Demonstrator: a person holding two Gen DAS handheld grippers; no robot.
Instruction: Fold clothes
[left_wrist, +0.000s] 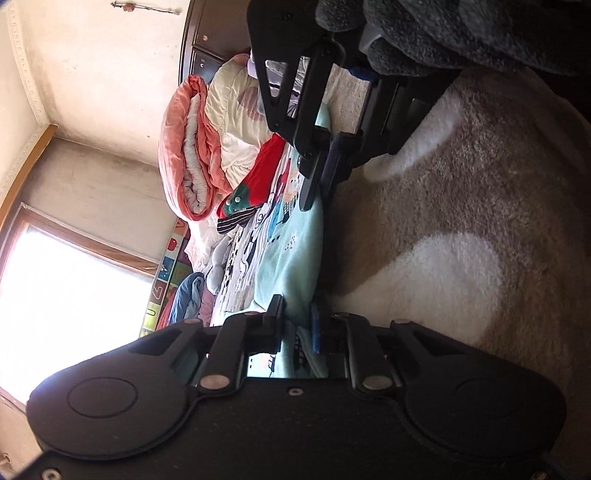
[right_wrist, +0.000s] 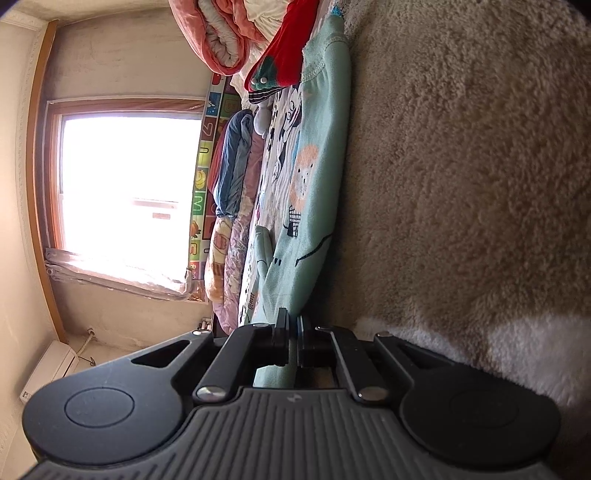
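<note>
On a fluffy tan-and-white blanket (right_wrist: 461, 166) lies the mint garment (right_wrist: 314, 192), spread flat, printed with cartoon animals and with a stitched hem at its far end. Both views are turned on their side, so the blanket fills the right of each picture and the room's wall fills the left.

Right gripper (right_wrist: 293, 332): jaws closed, pinching the near edge of the mint garment; a strip of mint cloth shows just behind the black fingers. In the left wrist view this same tool appears at the top, gripped from above by a dark fuzzy sleeve (left_wrist: 424, 33), its tips at the garment's edge where cloth meets blanket.

Left gripper (left_wrist: 295, 325): fingers drawn near together at another point on the same edge, with mint cloth in the narrow gap between them. Whether the pads actually press on the cloth cannot be told.

Beyond the mint garment: a red garment (left_wrist: 266, 166) with a green, white-buttoned part, lying against it; a rolled pink quilt (left_wrist: 184, 147) beside cream bedding; a bundle of blue cloth (right_wrist: 232, 162) further along. A bright window (right_wrist: 129, 177) in a wooden frame stands in the far wall.
</note>
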